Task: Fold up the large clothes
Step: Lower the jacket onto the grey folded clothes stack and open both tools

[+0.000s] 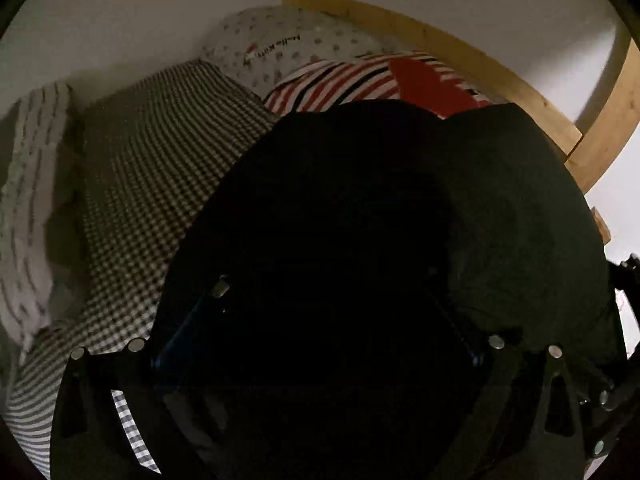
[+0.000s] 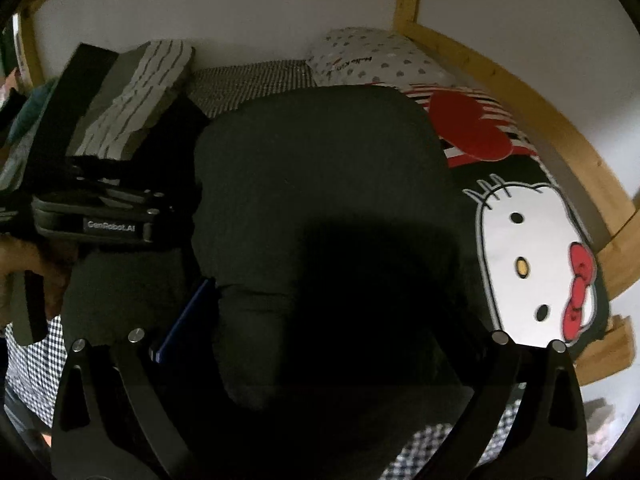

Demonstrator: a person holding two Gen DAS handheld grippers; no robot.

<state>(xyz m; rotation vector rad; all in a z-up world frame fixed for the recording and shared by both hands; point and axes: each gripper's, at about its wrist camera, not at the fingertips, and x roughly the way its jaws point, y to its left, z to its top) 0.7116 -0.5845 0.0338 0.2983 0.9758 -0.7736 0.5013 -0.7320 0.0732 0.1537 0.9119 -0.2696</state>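
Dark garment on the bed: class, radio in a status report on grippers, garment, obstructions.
Left hand-held gripper open, nothing gripped. Right hand-held gripper jaws spread over dark garment. Garment bundled on checked sheet. Folded stack alongside, cartoon-cat cushion opposite.

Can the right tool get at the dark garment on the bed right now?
Probably yes: the dark garment lies directly under the right tool, whose jaws look spread, with nothing on top of it.

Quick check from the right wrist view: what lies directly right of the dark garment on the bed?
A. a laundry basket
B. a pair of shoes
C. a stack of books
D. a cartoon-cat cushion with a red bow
D: the cartoon-cat cushion with its red bow lies right beside the dark garment.
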